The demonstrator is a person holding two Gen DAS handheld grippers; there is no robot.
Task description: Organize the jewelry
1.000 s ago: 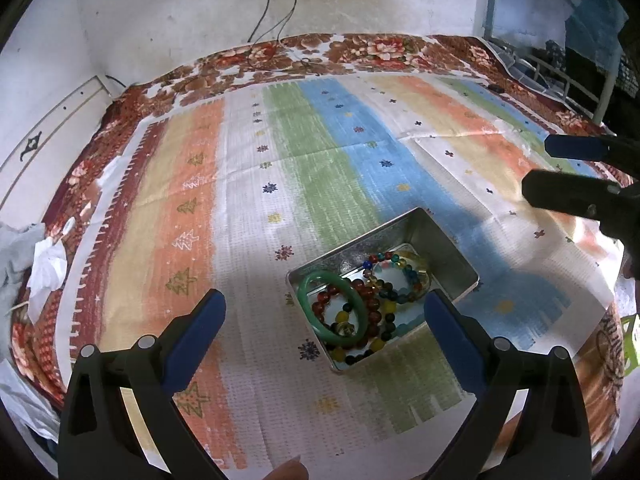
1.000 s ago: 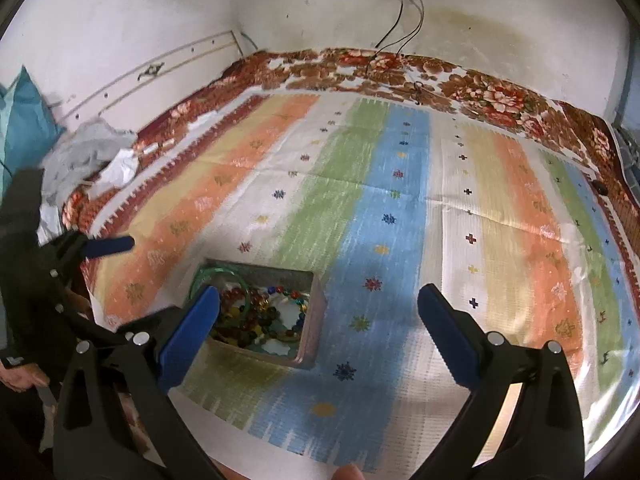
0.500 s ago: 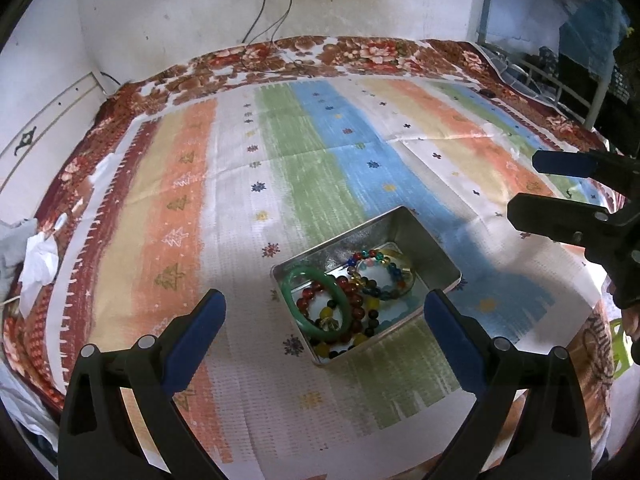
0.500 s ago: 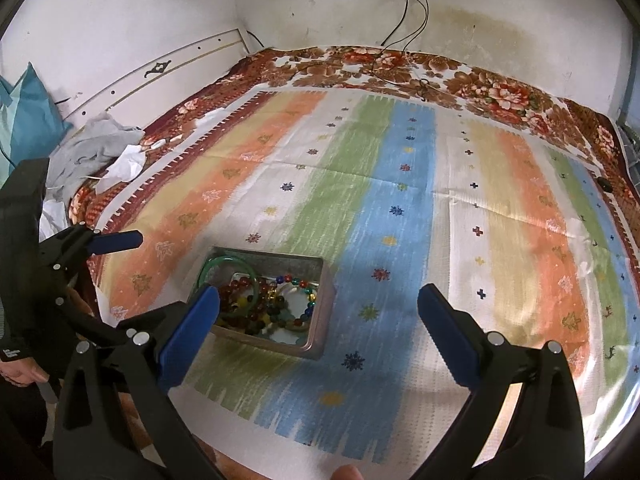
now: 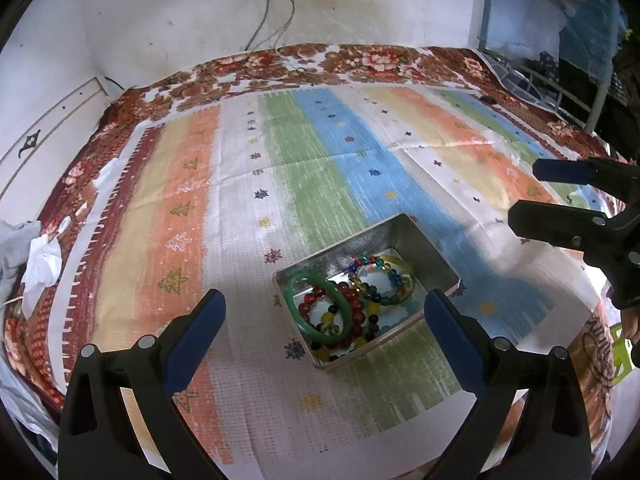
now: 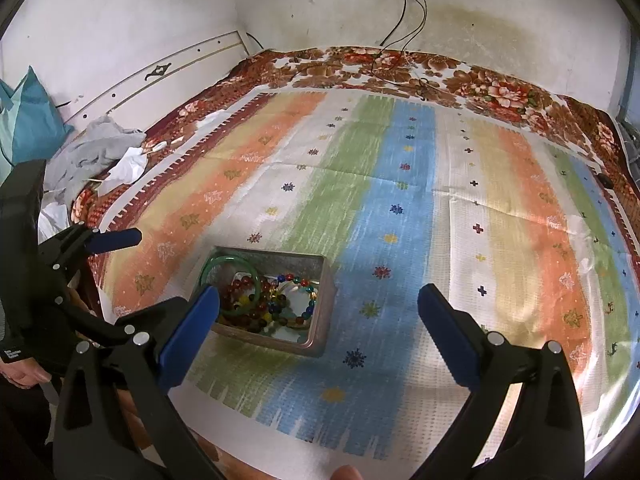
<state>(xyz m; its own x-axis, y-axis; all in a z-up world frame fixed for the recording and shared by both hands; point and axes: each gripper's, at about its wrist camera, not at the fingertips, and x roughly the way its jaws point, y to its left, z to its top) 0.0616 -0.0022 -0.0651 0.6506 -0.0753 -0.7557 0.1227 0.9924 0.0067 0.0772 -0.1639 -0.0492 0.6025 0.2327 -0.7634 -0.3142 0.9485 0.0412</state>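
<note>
**Hovering above the tin, both grippers spread**

Left gripper (image 5: 324, 320): held above the near edge of the cloth (image 5: 352, 184), aimed forward and down. Its blue-padded fingers (image 5: 196, 336) stand wide apart with nothing between them. In the left wrist view the tin (image 5: 416, 236) lies between the two fingertips, further along the cloth and not touched by either.

Right gripper (image 6: 318, 320): held at a similar height, aimed forward and down over the blue stripe. Its fingers (image 6: 446, 332) are likewise spread wide and empty. In the right wrist view the tin (image 6: 316, 344) sits just inside the left-hand finger, whose pad overlaps the tin's near corner in the picture; contact cannot be judged. The left gripper shows at the left edge of this view, the right gripper at the right edge of the other; they are well apart.

Container: one rectangular metal tin, open-topped, resting flat on the striped cloth near its front edge, turned at an angle to the stripes.

Contents:
- a green bangle (image 5: 316, 308), propped against the tin's left wall;
- a red bead bracelet (image 5: 352, 300), partly inside the bangle's ring;
- a multicoloured bead bracelet (image 5: 380, 276), toward the tin's far right;
- loose-looking yellow and dark beads, whose stringing cannot be made out.

All jewelry is inside the tin.

A person's hand (image 6: 20, 372) shows at the left edge of the right wrist view.
</note>
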